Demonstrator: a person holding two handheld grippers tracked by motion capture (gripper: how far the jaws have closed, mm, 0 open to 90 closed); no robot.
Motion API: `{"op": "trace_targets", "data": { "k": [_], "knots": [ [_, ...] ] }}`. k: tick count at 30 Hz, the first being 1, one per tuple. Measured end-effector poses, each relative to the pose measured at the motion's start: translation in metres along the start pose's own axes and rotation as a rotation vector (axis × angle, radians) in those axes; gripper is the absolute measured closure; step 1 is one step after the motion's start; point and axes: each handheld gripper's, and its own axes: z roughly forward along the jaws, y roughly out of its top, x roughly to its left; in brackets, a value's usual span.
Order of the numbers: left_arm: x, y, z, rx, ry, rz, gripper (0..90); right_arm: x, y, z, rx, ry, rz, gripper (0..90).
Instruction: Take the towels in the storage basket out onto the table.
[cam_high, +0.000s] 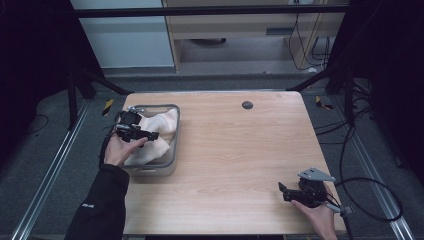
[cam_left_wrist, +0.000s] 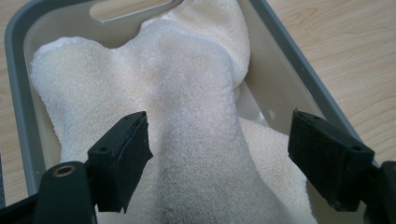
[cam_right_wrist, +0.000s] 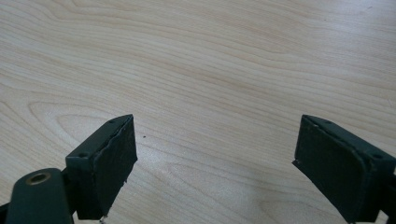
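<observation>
A cream towel (cam_high: 157, 131) lies bunched in a grey plastic bin (cam_high: 172, 162) at the table's left side. My left gripper (cam_high: 150, 135) hovers over the bin, held by a hand in a black sleeve. In the left gripper view the towel (cam_left_wrist: 196, 121) rises as a ridge between the jaws, which stand wide apart on either side of it, and the bin's rim (cam_left_wrist: 303, 60) runs along the right. My right gripper (cam_high: 282, 191) rests near the table's front right corner. In the right gripper view it is open (cam_right_wrist: 215, 163) over bare wood.
The wooden table (cam_high: 240, 150) has a small dark round cap (cam_high: 247, 105) near its back edge. Cables (cam_high: 370, 200) trail off the right side onto the grey floor. Metal rails run along both sides of the table.
</observation>
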Motion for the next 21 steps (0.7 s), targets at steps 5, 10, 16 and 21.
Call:
{"op": "trace_targets", "data": {
  "k": [5, 10, 16, 21],
  "knots": [
    [0.001, -0.002, 0.005, 0.032, -0.005, 0.004, 24.4, 0.001, 0.000, 0.000, 0.006, 0.005, 0.004, 12.7],
    [0.001, -0.005, 0.010, 0.055, 0.001, 0.009, 27.8, 0.001, 0.000, 0.001, 0.010, 0.003, 0.001, 12.7],
    [0.002, -0.006, 0.016, 0.082, 0.016, 0.011, 33.2, 0.002, 0.000, 0.002, 0.019, 0.010, -0.002, 12.6],
    [0.003, -0.009, 0.019, 0.098, 0.026, 0.008, 42.9, 0.002, 0.000, 0.002, 0.023, 0.010, 0.001, 12.5]
  ]
}}
